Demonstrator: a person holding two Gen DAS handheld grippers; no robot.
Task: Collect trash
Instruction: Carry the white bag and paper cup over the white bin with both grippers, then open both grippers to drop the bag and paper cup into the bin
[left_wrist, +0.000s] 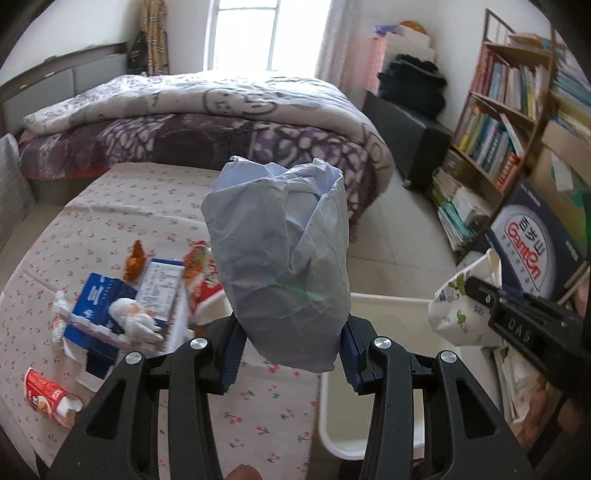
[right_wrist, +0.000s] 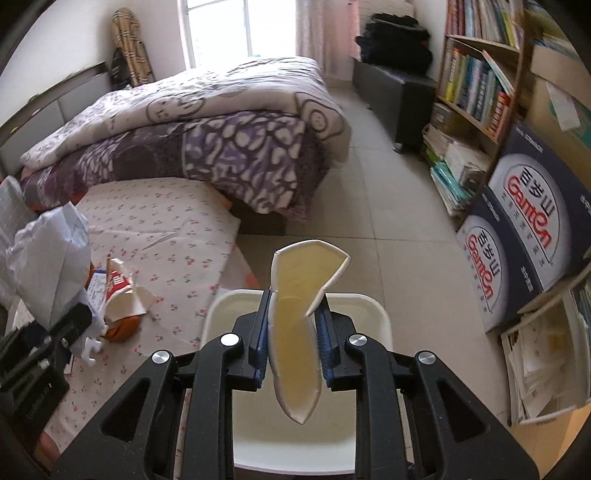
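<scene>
left tongs (left_wrist: 290, 354) clamped on crumpled paper wad (left_wrist: 280, 258), frame centre | right tongs (right_wrist: 291, 347) pinching cream foam tray piece (right_wrist: 295, 332) above white bin (right_wrist: 373, 314) | left view alone: cartons (left_wrist: 122, 306) lower left on floral sheet (left_wrist: 147, 206)

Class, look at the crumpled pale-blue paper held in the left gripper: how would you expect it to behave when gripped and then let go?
The crumpled paper is probably light: the left gripper holds it upright by its lower end alone. Its creases suggest it crushes rather than resists, so the grip may deform it. Released above the white bin, it would likely drop slowly, perhaps drifting.
</scene>
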